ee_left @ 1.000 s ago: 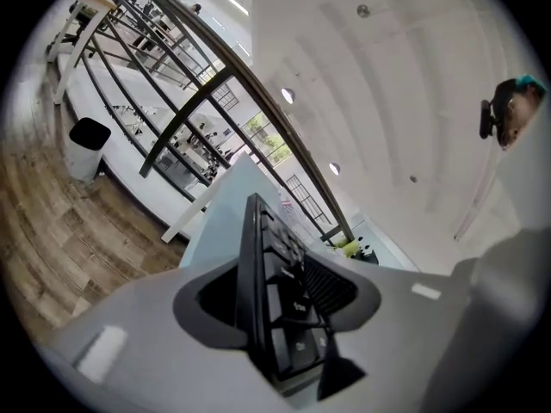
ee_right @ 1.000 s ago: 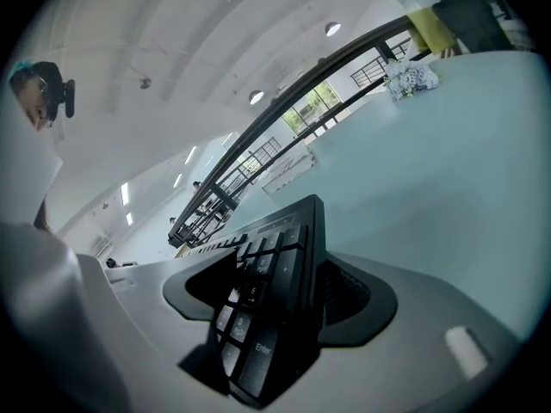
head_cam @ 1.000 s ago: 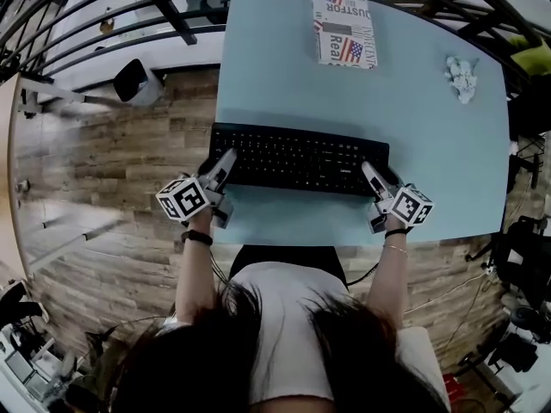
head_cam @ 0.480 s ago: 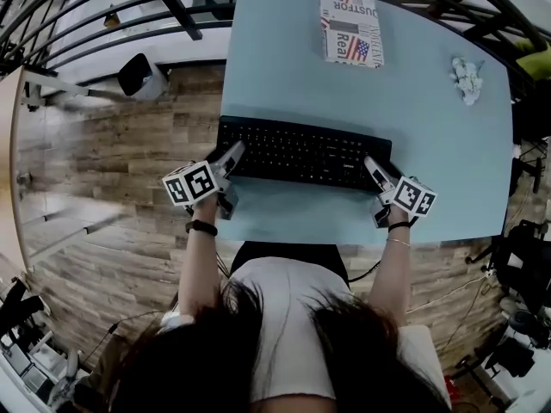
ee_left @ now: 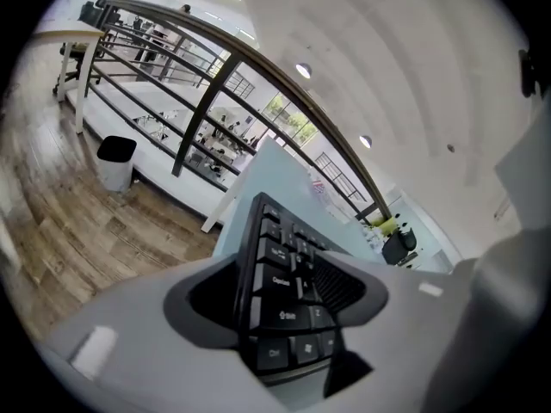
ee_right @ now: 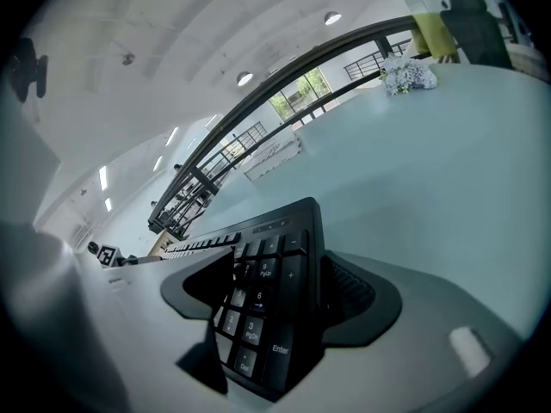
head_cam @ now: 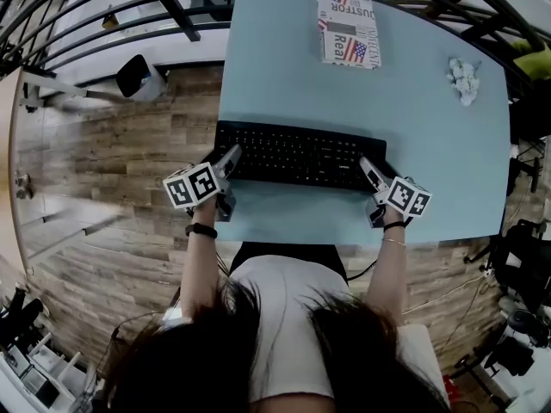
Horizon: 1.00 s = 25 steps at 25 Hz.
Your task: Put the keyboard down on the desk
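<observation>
A black keyboard (head_cam: 297, 155) lies lengthwise across the near part of the light blue desk (head_cam: 430, 136). My left gripper (head_cam: 225, 166) is shut on its left end, and the Ctrl and Shift keys (ee_left: 284, 312) sit between the jaws. My right gripper (head_cam: 372, 177) is shut on the right end, over the number pad (ee_right: 263, 317). In the right gripper view the keyboard sits low against the desk top (ee_right: 430, 196). I cannot tell whether it touches the desk.
A printed box with a flag pattern (head_cam: 347, 28) lies at the desk's far edge. Crumpled white paper (head_cam: 462, 77) lies at the far right. A black bin (head_cam: 138, 76) stands on the wooden floor to the left. Dark railings (head_cam: 112, 24) run beyond it.
The keyboard has stayed held at both ends, with only a slight shift over the desk. Both gripper views now show more of the key faces, and the background has swung.
</observation>
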Each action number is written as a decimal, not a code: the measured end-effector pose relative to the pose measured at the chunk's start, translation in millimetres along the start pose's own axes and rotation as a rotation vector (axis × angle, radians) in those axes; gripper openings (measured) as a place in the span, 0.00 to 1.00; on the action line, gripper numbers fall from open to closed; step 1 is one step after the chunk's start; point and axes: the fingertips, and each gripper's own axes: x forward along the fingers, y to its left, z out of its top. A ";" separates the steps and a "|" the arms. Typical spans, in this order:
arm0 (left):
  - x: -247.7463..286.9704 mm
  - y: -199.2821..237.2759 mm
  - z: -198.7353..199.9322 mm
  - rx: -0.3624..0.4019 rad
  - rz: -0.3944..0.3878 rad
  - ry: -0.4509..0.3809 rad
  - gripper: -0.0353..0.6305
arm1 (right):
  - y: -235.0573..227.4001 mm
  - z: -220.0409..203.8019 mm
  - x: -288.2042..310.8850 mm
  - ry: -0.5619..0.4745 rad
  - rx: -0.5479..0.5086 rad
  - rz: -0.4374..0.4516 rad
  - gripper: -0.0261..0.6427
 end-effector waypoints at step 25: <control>-13.9 5.3 17.7 0.252 0.173 -0.092 0.54 | 6.4 17.6 -8.2 -0.112 -0.162 -0.030 0.50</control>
